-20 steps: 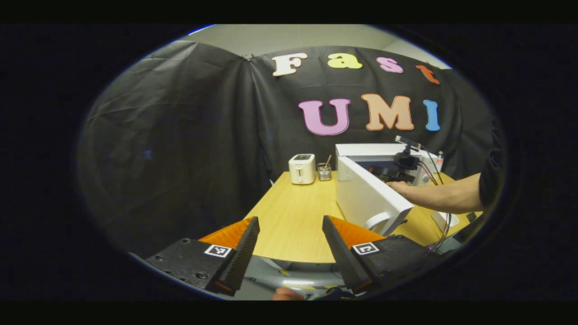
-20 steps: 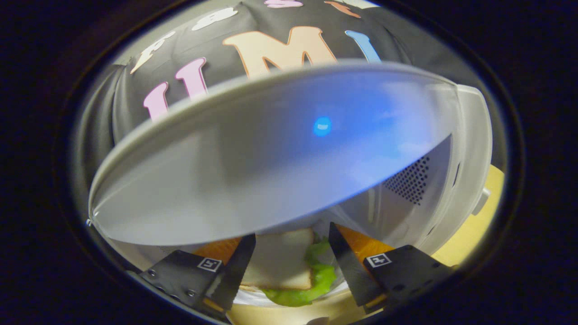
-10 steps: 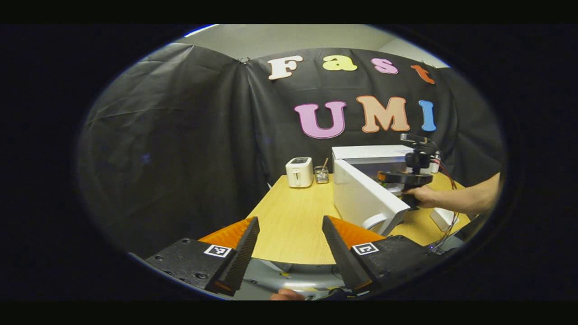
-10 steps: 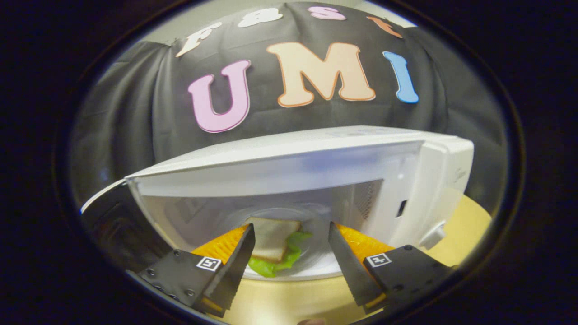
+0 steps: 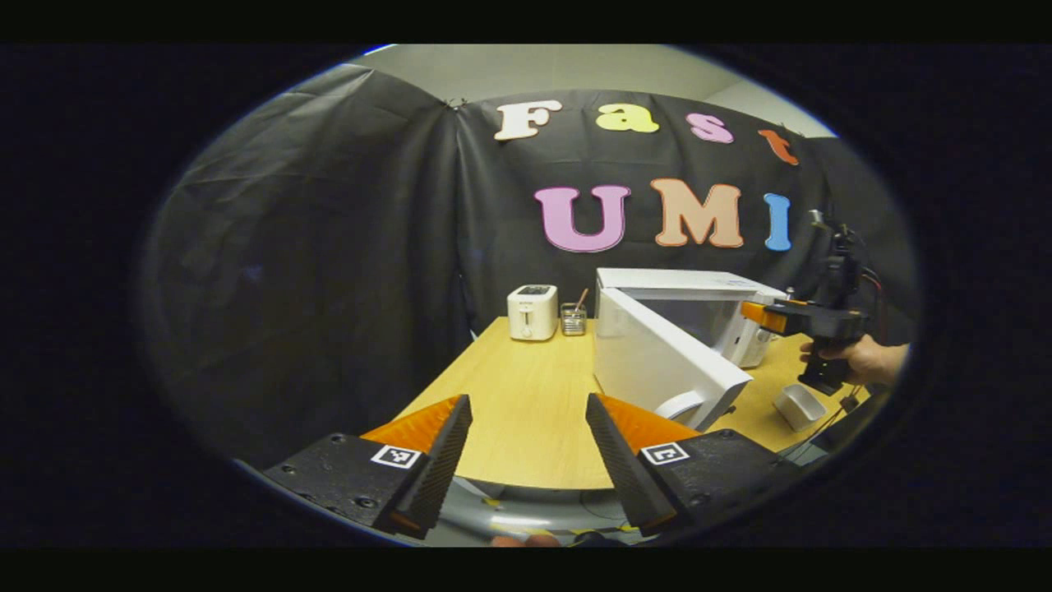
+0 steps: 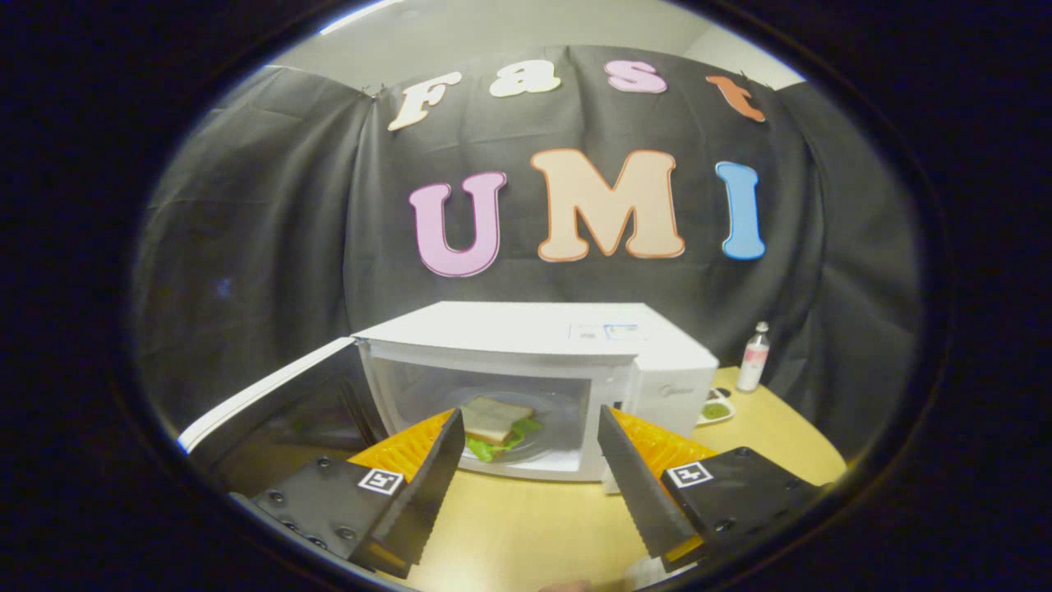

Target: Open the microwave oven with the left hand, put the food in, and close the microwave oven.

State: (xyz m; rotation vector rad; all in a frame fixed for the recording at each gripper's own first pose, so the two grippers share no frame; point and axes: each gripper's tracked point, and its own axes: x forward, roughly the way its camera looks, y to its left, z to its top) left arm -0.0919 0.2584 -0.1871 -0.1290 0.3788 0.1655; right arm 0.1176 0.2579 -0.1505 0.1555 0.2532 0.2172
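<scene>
The white microwave (image 6: 542,337) stands on the wooden table (image 6: 534,526) with its door (image 6: 271,403) swung wide to the left. Inside, a sandwich with lettuce (image 6: 496,426) lies on the glass turntable. My right gripper (image 6: 526,485) hangs open in front of the oven, back from the cavity, with nothing between its fingers. In the left gripper view the microwave (image 5: 699,308) and its open door (image 5: 657,362) sit to the right. My left gripper (image 5: 526,460) is open over the table's near edge. A hand holds the right gripper (image 5: 814,321) beyond the door.
A white toaster (image 5: 532,312) and a small glass jar (image 5: 573,319) stand at the table's back. A white dish (image 5: 795,405) lies near the front right. A bottle (image 6: 752,356) and a small plate with green food (image 6: 713,409) sit right of the microwave.
My right gripper has pulled back out of the microwave, leaving the sandwich on the turntable. The left gripper has barely moved.
</scene>
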